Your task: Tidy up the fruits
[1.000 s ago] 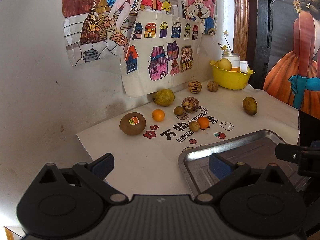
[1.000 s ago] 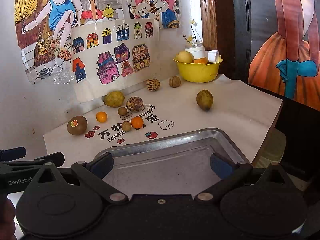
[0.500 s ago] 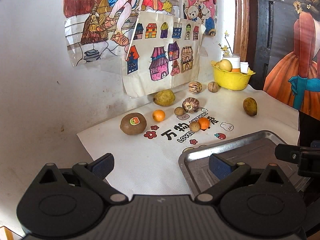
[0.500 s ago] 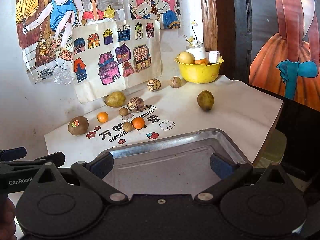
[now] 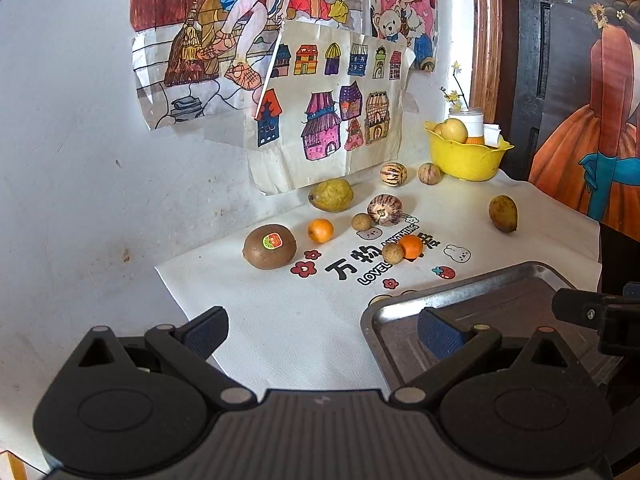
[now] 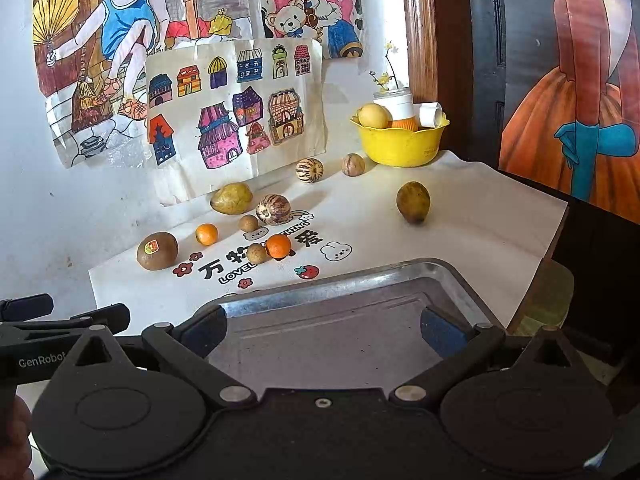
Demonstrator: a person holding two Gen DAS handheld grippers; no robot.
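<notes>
A: What are the two grippers doing?

B: Both are standing wide open and holding nothing. The left gripper is hovering over the white mat, with its right finger lying above the corner of the metal tray. The right gripper is hanging over the middle of the tray, and the tray is sitting bare.

A: And the fruit?

B: All of it is lying farther back on the mat, apart from both grippers. A kiwi with a sticker is sitting at the left, with a small orange just to its right. Behind them, a greenish pear is lying near the wall, under the drawing of houses. A striped round fruit is sitting beside a small brown one.

A: Anything nearer the tray?

B: A second small orange is touching another small brown fruit on the printed lettering. Another pear is standing alone toward the right, well apart from the rest.

A: And at the back?

B: A second striped fruit and a brownish one are lying near a yellow bowl, which is holding a pale yellow fruit and something orange I cannot identify.
</notes>
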